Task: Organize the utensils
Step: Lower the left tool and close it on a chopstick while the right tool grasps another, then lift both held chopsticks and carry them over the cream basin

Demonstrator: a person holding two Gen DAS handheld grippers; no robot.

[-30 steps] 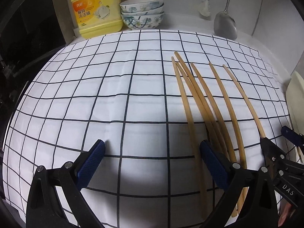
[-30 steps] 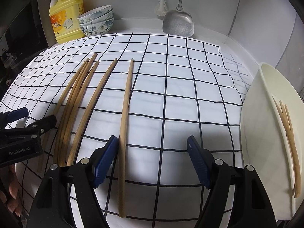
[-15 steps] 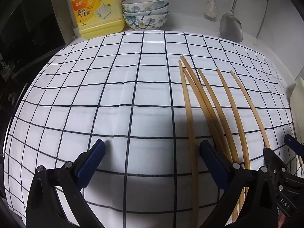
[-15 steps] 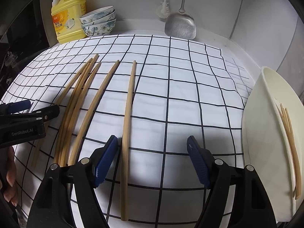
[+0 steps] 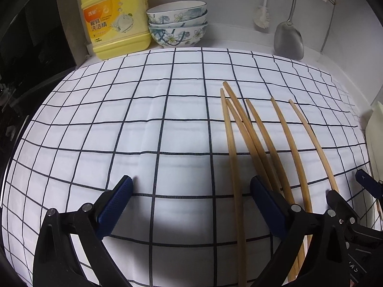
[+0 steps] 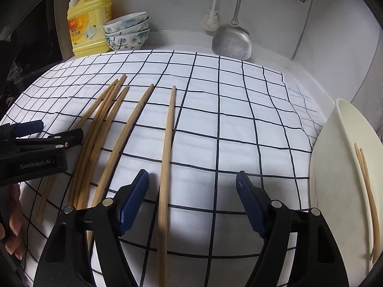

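The cream tray (image 6: 335, 157) at the right edge of the desk holds two chopsticks (image 6: 366, 191) lying lengthwise along its inner wall; the right wrist view shows this content, while the left wrist view catches only a sliver of the tray's rim (image 5: 374, 129). Three stacked floral bowls (image 5: 178, 24) stand at the back beside the yellow detergent jug (image 5: 115, 16); what is inside the bowls I cannot tell. Six loose chopsticks (image 5: 253, 141) lie fanned on the checked cloth (image 5: 119, 124), running away from me, with the left four crowded and partly crossing and the right two set apart. My left gripper (image 5: 191, 193) is spread wide, nothing between its pads; the leftmost chopstick passes just inside its right finger and the others run under or beyond that finger. My right gripper (image 6: 191, 191) is likewise spread and holds nothing; the rightmost loose chopstick (image 6: 167, 148) lies between its fingers, close to the left one, untouched. Only the right view shows my left hand (image 6: 10, 217) and the left gripper's side; only the left view shows the right gripper's tips (image 5: 354, 191) over the outer chopsticks. A spatula (image 6: 232, 40) and brush (image 6: 211, 21) hang on the back wall.
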